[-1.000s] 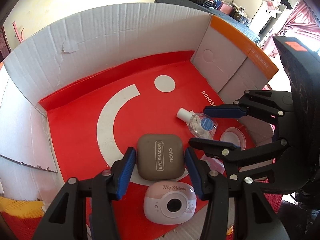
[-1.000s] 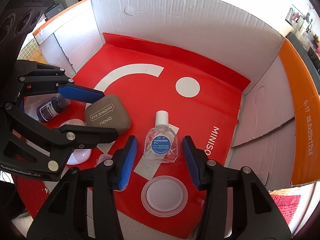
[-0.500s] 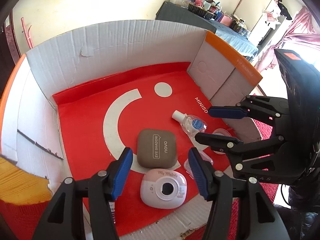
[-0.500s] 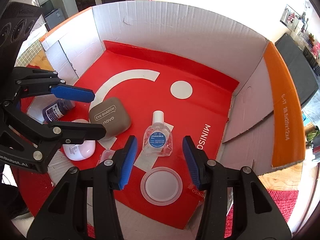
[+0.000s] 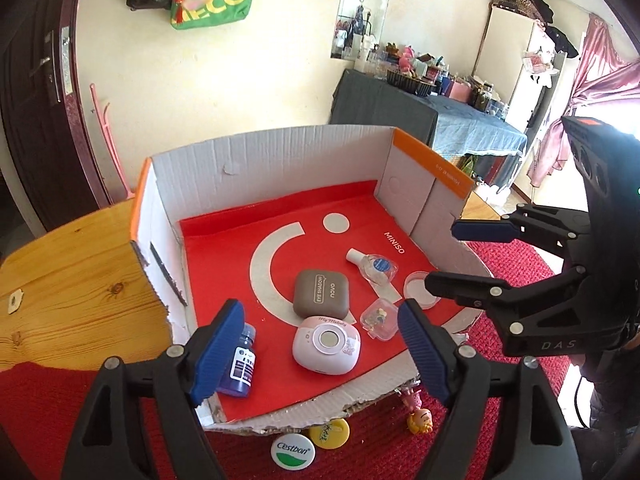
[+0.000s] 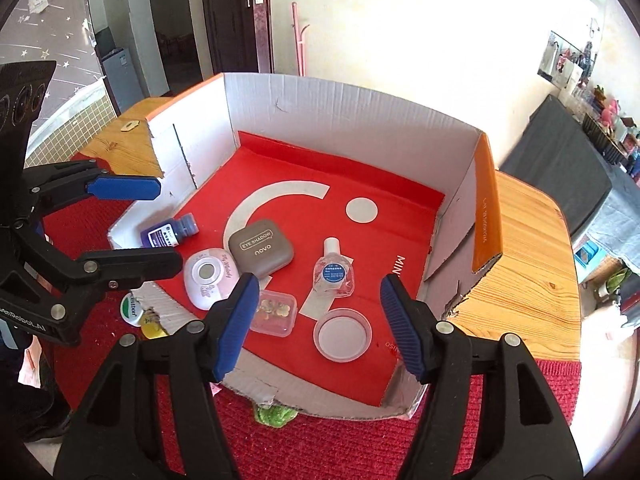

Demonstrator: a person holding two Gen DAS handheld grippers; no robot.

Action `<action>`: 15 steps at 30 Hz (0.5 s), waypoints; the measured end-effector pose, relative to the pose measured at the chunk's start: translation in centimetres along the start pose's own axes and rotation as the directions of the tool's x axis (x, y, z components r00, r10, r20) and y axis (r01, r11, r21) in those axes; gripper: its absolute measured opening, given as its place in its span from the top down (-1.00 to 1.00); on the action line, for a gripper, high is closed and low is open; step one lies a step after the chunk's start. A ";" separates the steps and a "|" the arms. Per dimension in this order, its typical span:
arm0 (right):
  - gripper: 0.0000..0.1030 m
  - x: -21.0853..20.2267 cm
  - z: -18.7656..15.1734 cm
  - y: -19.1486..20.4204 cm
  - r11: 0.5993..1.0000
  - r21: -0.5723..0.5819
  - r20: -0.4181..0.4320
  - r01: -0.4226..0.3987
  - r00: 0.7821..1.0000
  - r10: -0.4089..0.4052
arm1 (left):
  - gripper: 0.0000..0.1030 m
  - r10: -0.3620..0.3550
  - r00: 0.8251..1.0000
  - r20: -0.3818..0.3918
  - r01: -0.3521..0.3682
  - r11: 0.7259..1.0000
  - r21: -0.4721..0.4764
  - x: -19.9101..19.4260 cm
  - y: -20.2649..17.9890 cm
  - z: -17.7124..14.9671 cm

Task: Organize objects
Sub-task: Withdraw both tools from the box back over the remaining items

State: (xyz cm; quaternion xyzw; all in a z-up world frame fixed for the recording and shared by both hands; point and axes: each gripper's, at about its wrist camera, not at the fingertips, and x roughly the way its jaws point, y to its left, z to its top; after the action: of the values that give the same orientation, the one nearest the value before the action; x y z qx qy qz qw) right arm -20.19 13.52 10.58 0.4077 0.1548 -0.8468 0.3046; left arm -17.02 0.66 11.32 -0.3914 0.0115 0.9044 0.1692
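Left wrist view: the left gripper (image 5: 322, 344) hangs empty over the box (image 5: 280, 160), jaws wide and just been opening, nothing between them; the right gripper (image 6: 316, 324) likewise, gaping and bare. Compact (image 5: 321, 294), camera (image 5: 326, 344), dropper (image 5: 374, 266), blue bottle (image 5: 240, 360), lid (image 6: 342, 334) and case (image 6: 274, 312) lie inside, close together. Badges (image 5: 292, 452) sit outside; reaching for them, a finger may snag the torn front wall.

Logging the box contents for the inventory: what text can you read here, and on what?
"EYE SHADOW" and "novo": brown compact.
"My Melody": pink case.
"MINISO": red liner of the cardboard box.
"Cestbon": white-and-green cap.
"DAS": right gripper.
Blue bottle, dropper bottle, orange flap print: too small.
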 end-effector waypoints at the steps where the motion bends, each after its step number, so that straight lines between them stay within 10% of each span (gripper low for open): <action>1: -0.21 0.0 0.2 0.4 1.000 0.003 0.014 -0.003 1.000 0.003 | -0.61 0.011 1.000 0.019 -0.011 1.000 -0.002 -0.6 -0.1 -0.2; 15: -0.62 -5.8 -3.9 2.6 0.997 0.059 0.209 0.040 0.976 -0.052 | -0.97 0.148 0.955 0.258 -0.129 0.988 -0.089 -6.9 -2.5 -5.3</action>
State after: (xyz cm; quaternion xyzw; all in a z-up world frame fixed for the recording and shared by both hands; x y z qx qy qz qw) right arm -13.42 15.80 12.66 0.3201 0.1077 -0.8960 0.2884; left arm -8.13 0.18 12.83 -0.2716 -0.0160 0.9579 0.0915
